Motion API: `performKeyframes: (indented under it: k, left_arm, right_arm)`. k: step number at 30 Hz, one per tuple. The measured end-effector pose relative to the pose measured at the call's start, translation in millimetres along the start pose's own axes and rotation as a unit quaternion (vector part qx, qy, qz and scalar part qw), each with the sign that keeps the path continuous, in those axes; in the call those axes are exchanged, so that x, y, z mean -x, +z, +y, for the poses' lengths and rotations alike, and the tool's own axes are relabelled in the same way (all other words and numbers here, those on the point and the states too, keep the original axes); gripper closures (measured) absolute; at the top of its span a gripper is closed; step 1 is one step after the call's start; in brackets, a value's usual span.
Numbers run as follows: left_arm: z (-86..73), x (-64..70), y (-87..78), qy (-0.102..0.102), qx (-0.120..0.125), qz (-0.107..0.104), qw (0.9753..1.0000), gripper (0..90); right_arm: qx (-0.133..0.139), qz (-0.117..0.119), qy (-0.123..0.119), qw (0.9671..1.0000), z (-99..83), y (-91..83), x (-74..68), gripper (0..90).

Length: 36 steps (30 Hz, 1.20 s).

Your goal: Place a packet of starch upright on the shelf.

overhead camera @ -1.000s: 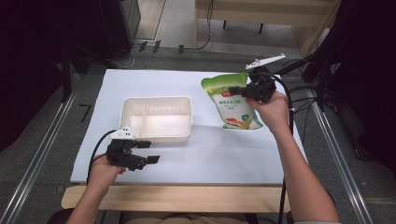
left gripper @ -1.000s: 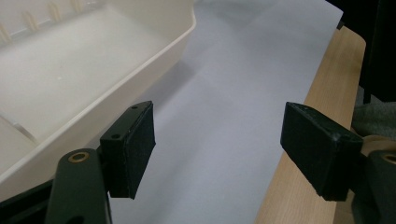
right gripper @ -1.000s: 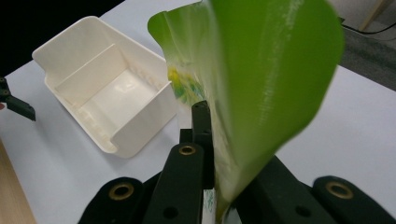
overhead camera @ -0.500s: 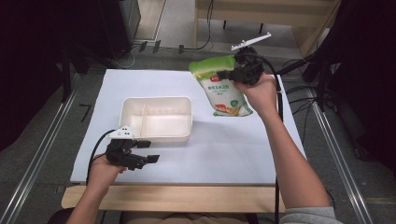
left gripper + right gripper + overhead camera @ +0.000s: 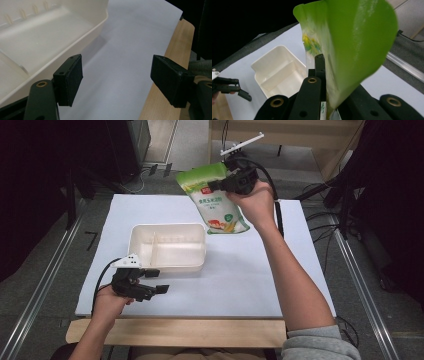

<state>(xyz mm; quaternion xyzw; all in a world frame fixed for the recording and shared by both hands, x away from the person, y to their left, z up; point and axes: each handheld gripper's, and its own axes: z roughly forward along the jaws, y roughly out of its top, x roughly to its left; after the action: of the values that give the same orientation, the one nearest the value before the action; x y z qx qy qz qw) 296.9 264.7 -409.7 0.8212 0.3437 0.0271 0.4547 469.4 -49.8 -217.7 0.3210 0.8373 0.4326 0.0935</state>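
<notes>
Green snack pouch (image 5: 216, 200) held up in the air over far right of counter (image 5: 250, 275), just right of white divided tray (image 5: 167, 247). Right claw (image 5: 220, 184) clamped on pouch's upper edge. Left claw (image 5: 152, 287) released, jaws wide apart, low near tray's near-left corner.

One green-and-white pouch (image 5: 217, 200); one cream tray (image 5: 169, 248), divided into two compartments by a single partition; one white-covered counter (image 5: 240, 275) with one wooden front edge. Two tongs: the left tongs (image 5: 156, 281) and the right tongs (image 5: 216, 185), each with two black jaws and one trailing cable. Two forearms enter from the near side, one per tongs.
</notes>
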Motion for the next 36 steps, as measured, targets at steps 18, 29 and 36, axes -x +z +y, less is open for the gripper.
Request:
performKeyframes:
  k: [18,29,36]
  left_arm:
    - [-1.9,-6.3,-4.8,-0.008,-0.002,-0.003,1.0,26.6]
    - [-1.9,-6.9,-2.7,-0.008,-0.005,-0.009,0.9999,26.5]
    - [-1.5,-5.3,-1.4,-0.006,-0.01,-0.011,0.9999,26.5]
  right_arm:
    - [-0.018,0.059,-0.028,0.9977,37.6,75.0,-62.2,90.0]
    - [-0.027,0.099,-0.017,0.9946,6.0,143.8,-75.9,90.0]
    - [-0.023,0.088,-0.007,0.9958,-36.0,167.4,-52.4,90.0]
